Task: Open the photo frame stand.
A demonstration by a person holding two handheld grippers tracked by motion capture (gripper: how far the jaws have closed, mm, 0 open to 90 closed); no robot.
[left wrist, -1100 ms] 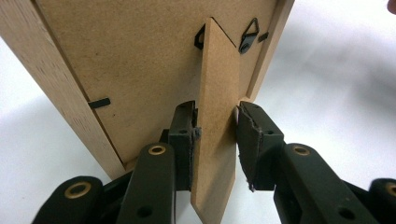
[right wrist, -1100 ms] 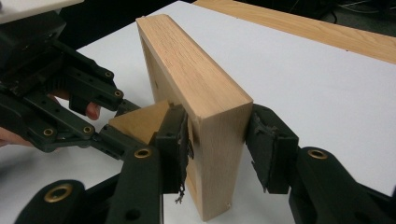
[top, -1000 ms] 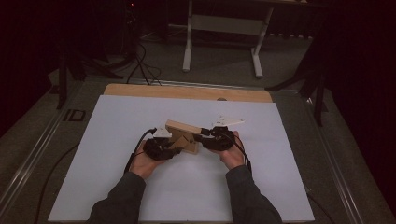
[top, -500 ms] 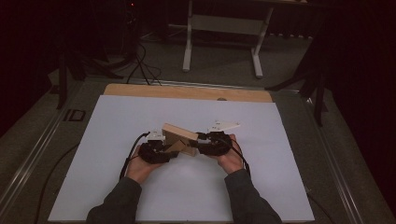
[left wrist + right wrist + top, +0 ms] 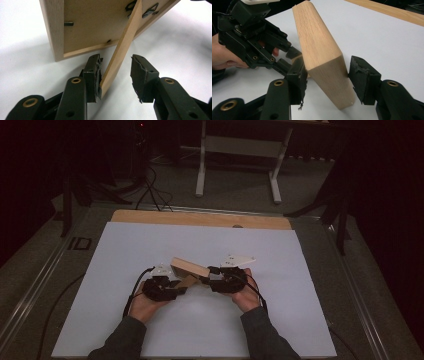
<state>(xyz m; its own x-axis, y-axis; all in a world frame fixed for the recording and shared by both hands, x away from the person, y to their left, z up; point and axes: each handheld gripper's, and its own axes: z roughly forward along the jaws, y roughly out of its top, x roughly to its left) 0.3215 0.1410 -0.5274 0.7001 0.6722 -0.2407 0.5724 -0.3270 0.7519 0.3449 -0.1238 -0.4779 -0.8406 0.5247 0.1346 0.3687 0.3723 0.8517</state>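
A light wooden picture frame [image 5: 190,266] is held tilted above the white sheet [image 5: 125,250], between the two hands. My right gripper [image 5: 327,75] is shut on the frame's thick edge [image 5: 319,50], with a pad pressed against each side. The left gripper view shows the frame's back [image 5: 92,25] with a thin wooden stand leg [image 5: 122,47] folded out from it. My left gripper [image 5: 116,72] is open around that leg. The leg's tip touches the left pad [image 5: 96,77], and a gap remains on the other side. The left gripper [image 5: 292,56] also appears behind the frame in the right gripper view.
The white sheet covers the table, and a bare wooden strip [image 5: 200,218] runs along its far edge. Cables [image 5: 135,290] trail back from both grippers. A white stand [image 5: 237,150] and dark floor lie beyond the table.
Both hands and the frame have drifted slightly toward the near edge and to the left. The frame remains tilted between the grippers.
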